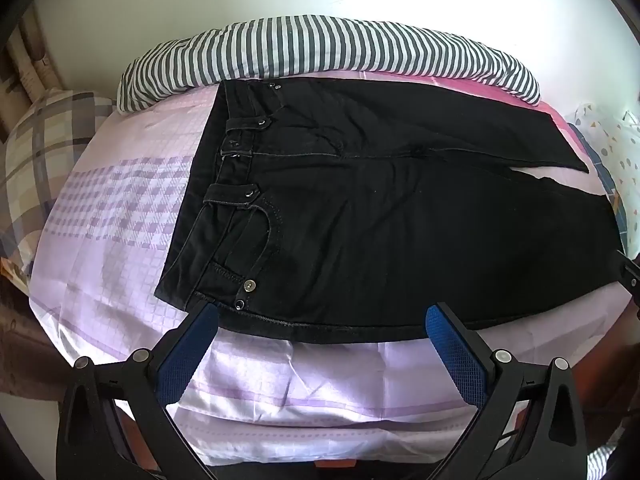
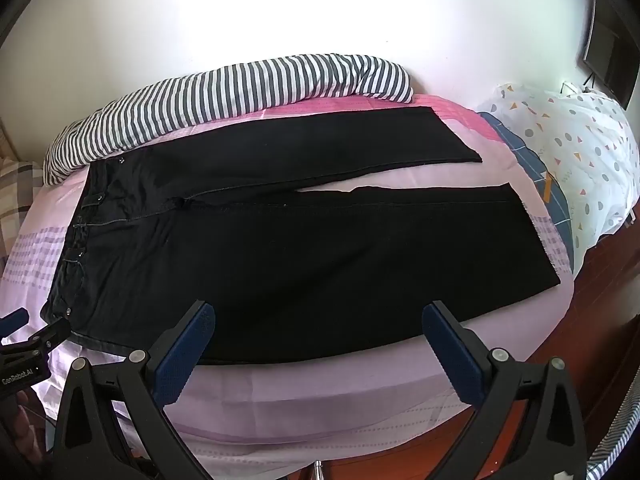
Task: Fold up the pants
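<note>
Black pants lie flat and unfolded on the bed, waistband to the left, both legs stretching right with a narrow gap between the cuffs. My left gripper hovers open over the near edge of the hip, just right of the waistband corner. Further right, over the near edge of the closer leg, my right gripper is open as well. Nothing sits between either pair of blue pads. A small part of the right gripper shows at the right edge of the left wrist view; the left gripper shows at the left edge of the right wrist view.
The pink-and-lilac checked sheet covers the bed. A striped duvet is bunched along the far side against the white wall. A plaid pillow lies left, a dotted white cover right. Reddish wood floor shows beyond the bed's right end.
</note>
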